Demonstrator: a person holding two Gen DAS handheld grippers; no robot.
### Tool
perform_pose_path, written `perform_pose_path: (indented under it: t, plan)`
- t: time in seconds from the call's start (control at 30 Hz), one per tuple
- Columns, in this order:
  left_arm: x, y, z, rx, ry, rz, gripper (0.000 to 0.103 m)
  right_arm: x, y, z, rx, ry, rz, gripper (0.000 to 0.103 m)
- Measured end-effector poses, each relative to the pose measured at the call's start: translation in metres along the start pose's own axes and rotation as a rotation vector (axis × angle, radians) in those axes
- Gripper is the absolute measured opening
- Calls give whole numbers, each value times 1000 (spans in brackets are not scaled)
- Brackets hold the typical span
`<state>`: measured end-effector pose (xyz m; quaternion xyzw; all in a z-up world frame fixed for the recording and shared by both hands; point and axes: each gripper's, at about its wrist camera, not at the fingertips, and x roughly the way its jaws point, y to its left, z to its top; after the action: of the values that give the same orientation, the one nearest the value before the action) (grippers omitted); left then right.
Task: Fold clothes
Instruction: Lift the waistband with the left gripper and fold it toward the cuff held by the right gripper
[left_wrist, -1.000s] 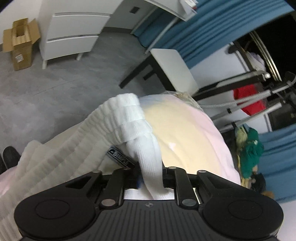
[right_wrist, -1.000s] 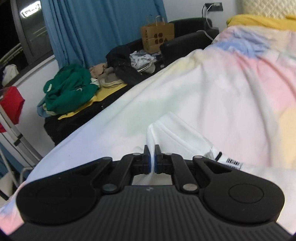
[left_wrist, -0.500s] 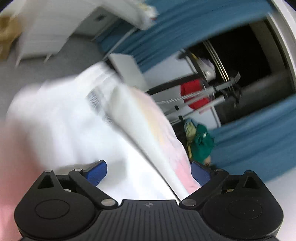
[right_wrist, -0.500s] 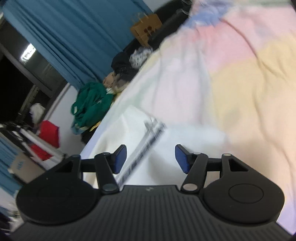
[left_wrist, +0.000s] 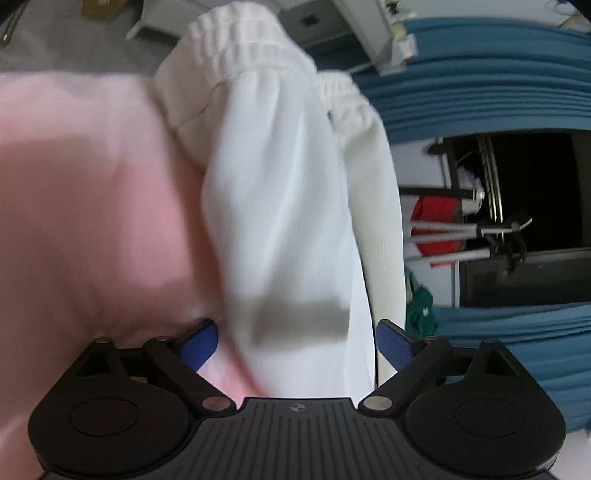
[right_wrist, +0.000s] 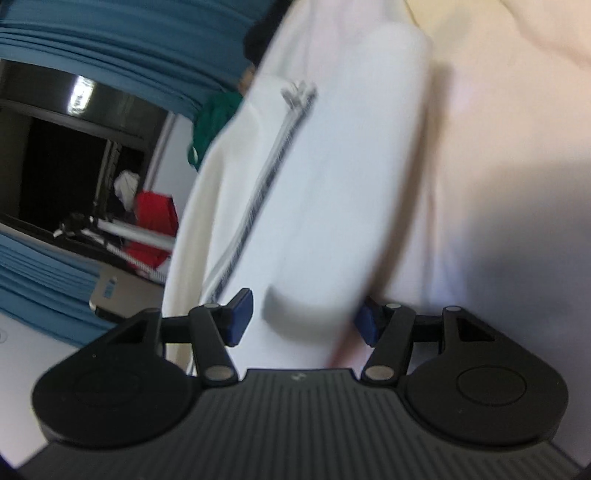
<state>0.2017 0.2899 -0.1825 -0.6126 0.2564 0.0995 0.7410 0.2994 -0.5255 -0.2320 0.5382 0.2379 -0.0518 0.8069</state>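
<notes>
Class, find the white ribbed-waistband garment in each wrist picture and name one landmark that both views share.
Left wrist: the white ribbed-waistband garment fills the centre, waistband at the top, running down between the open blue pads.
Right wrist: it lies diagonally through the centre, a dark stripe on its left part, above the open pads.
Shared landmark: the red cloth on the metal rack, right in the left view, left in the right view.

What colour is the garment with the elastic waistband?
White; the garment shows best in the left wrist view.
</notes>
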Motion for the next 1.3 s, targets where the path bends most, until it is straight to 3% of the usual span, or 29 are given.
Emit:
perform_pose_path:
  t: [0.07,0.13,0.17,0.23,0.33,0.53,0.6,0.8,0.93,1.17,1.3]
  plan:
    - [6,-2,1,24,-59,1,80,9,-4,11,6,-55,18,56]
    - [13,-4,2,54,-109,12,58,17,-7,19,19,-106,14,42]
    - [16,-5,3,69,-128,19,51,21,-8,24,21,-122,-1,27]
    - [21,-4,7,88,-144,31,29,26,-8,29,26,-140,-4,22]
    - [19,-9,7,122,-150,18,19,27,-2,33,15,-167,-2,15]
    - [-9,-41,-3,276,-199,-12,16,3,12,36,1,-204,6,12]
    - [-18,-40,-8,241,-197,-29,15,-9,15,34,-13,-208,-9,12]
    - [-54,-50,-13,312,-154,-26,15,-55,29,20,13,-207,-51,11]
    - [-109,-25,-5,235,-114,-28,15,-95,35,15,-20,-201,-89,11]
    - [-143,8,5,175,-35,50,15,-151,-10,-7,132,-171,-157,11]
    - [-148,10,-2,271,-37,115,17,-158,-45,-13,202,-128,-153,12]
